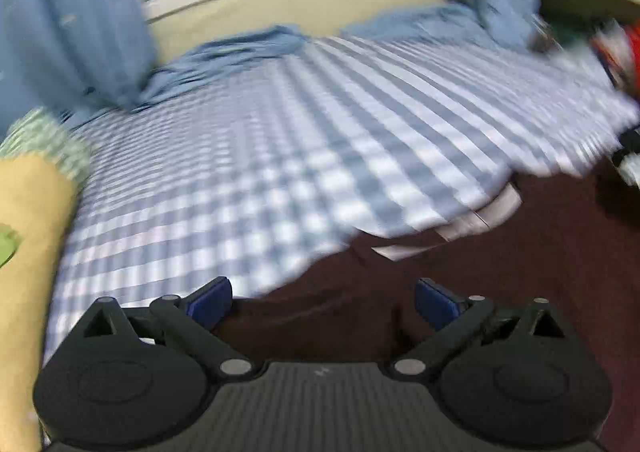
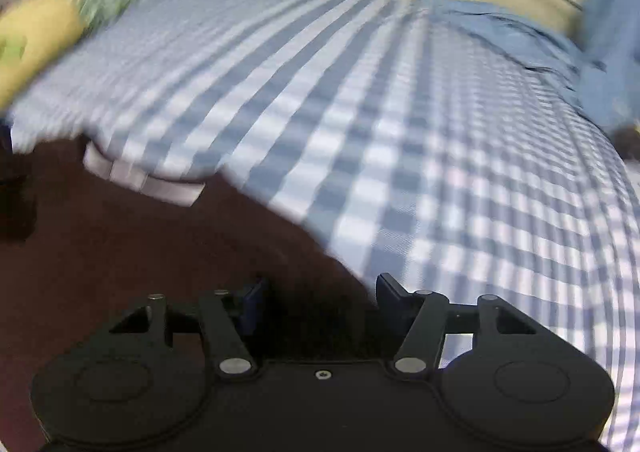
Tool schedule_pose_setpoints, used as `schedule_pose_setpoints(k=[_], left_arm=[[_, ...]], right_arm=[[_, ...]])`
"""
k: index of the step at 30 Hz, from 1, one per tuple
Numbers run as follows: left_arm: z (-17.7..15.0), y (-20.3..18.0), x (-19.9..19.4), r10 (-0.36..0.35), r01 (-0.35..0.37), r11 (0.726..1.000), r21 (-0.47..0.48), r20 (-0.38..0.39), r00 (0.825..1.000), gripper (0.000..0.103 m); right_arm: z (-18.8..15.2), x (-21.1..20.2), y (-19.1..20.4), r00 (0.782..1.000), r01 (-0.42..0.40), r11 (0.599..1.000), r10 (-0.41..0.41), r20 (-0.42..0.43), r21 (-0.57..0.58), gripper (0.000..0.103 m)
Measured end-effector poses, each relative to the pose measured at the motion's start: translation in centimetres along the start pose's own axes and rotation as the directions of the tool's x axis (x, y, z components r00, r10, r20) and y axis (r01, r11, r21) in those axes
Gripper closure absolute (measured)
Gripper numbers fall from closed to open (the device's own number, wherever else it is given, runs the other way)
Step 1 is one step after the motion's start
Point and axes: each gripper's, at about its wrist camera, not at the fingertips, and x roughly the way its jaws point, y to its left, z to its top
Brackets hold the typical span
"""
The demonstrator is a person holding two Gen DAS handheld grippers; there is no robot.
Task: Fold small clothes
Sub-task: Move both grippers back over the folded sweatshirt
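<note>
Blue-white checked bed sheet covers the bed. Dark maroon garment lies spread at the bed's near edge, pale waistband strip along its far side, touching the sheet. Yellow cushion at left edge. Left gripper released, jaws wide over the garment, nothing btwn pads. Right gripper also parted, holding nothing, above the same garment.

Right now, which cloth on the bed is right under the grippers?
The dark maroon garment, lying plain and unpatterned beneath both open grippers. The checked sheet lies beyond it, and the yellow cloth off to the side.
</note>
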Motion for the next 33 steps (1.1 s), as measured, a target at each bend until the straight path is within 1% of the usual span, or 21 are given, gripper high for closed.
schedule_pose_setpoints(k=[2,4,5,8,10,12,15,16,18,19,20,21,22,23,24,25,26,27,29,31,33], left_arm=[[0.3,2.7,-1.3,0.035,-0.033,0.997,-0.064,0.02,0.999,0.003],[0.3,4.8,-2.9,0.073,-0.068,0.993,-0.095,0.05,0.996,0.003],[0.1,5.6,-3.9,0.085,-0.078,0.992,-0.097,0.068,0.994,0.003],[-1.1,6.9,-6.3,0.06,-0.045,0.992,-0.119,0.123,0.991,0.003],[-2.9,6.3,-7.3,0.013,0.003,0.993,-0.119,0.136,0.991,0.003],[-4.8,4.6,-7.6,0.004,0.01,0.994,-0.11,0.124,0.992,0.003],[-8.3,1.7,-7.1,-0.061,0.07,0.993,-0.099,0.097,0.993,0.003],[-9.4,0.8,-6.7,-0.085,0.094,0.99,-0.106,0.085,0.993,0.003],[-11.2,-0.6,-5.6,-0.123,0.128,0.986,-0.11,0.048,0.991,0.003],[-12.0,-1.1,-4.9,-0.12,0.122,0.987,-0.105,0.02,0.993,0.003],[-12.7,-1.4,-4.2,-0.101,0.099,0.99,-0.103,-0.009,0.995,0.003],[-13.4,-1.4,-3.3,-0.076,0.071,0.992,-0.104,-0.043,0.996,0.003],[-14.0,-1.2,-2.9,-0.071,0.065,0.991,-0.115,-0.042,0.997,0.001],[-14.3,-1.0,-3.2,-0.075,0.072,0.989,-0.131,-0.018,0.997,0.001],[-14.1,-1.1,-3.4,-0.068,0.064,0.99,-0.128,-0.024,0.997,0.001],[-13.9,-1.3,-3.8,-0.054,0.05,0.992,-0.119,-0.031,0.998,0.002],[-13.7,-1.6,-4.5,-0.037,0.035,0.994,-0.106,-0.023,0.999,0.002],[-13.6,-1.9,-5.5,-0.026,0.026,0.995,-0.097,0.001,1.0,0.002],[-13.5,-2.2,-7.8,-0.036,0.041,0.993,-0.107,0.051,0.998,0.001],[-13.9,-2.6,-10.0,-0.055,0.066,0.99,-0.125,0.084,0.995,0.001],[-14.6,-3.2,-11.8,-0.037,0.048,0.992,-0.119,0.096,0.995,0.001]], right_arm=[[0.2,-1.6,-1.8,0.998,0.007,0.999,-0.01,0.062,0.049,0.042],[-0.1,-3.4,-3.4,0.992,0.004,0.996,-0.016,0.127,0.094,0.042],[-0.3,-4.1,-3.9,0.99,-0.019,0.994,0.004,0.142,0.105,0.042],[-1.9,-5.4,-4.7,0.985,-0.105,0.988,0.088,0.146,0.114,0.045],[-3.6,-5.8,-4.4,0.98,-0.144,0.985,0.128,0.151,0.098,0.046],[-5.3,-6.0,-4.0,0.971,-0.192,0.976,0.175,0.162,0.1,0.048],[-7.5,-5.6,-2.4,0.954,-0.261,0.96,0.241,0.176,0.102,0.049],[-7.8,-5.2,-1.9,0.953,-0.266,0.959,0.248,0.172,0.093,0.05],[-8.1,-4.1,-0.9,0.966,-0.218,0.973,0.205,0.157,0.07,0.05],[-8.2,-3.6,-0.7,0.971,-0.203,0.976,0.19,0.148,0.077,0.05],[-8.1,-2.8,-0.9,0.971,-0.208,0.974,0.194,0.138,0.093,0.051],[-8.0,-1.8,-1.1,0.977,-0.195,0.974,0.182,0.115,0.117,0.055],[-8.1,-0.7,-1.4,0.987,-0.155,0.978,0.146,0.073,0.137,0.062],[-8.4,0.3,-1.8,0.992,-0.123,0.98,0.119,0.032,0.156,0.079],[-8.7,0.4,-2.3,0.993,-0.117,0.978,0.113,0.033,0.175,0.08],[-8.8,-0.1,-2.8,0.991,-0.133,0.971,0.126,0.047,0.201,0.079],[-9.0,-0.8,-3.1,0.989,-0.145,0.962,0.136,0.056,0.23,0.071],[-9.3,-1.9,-3.3,0.987,-0.156,0.956,0.14,0.079,0.247,0.064],[-10.5,-4.9,-3.3,0.98,-0.17,0.958,0.14,0.138,0.229,0.059],[-12.2,-8.0,-3.1,0.974,-0.181,0.964,0.149,0.172,0.193,0.059],[-14.5,-11.2,-2.4,0.971,-0.177,0.971,0.146,0.191,0.158,0.058]])
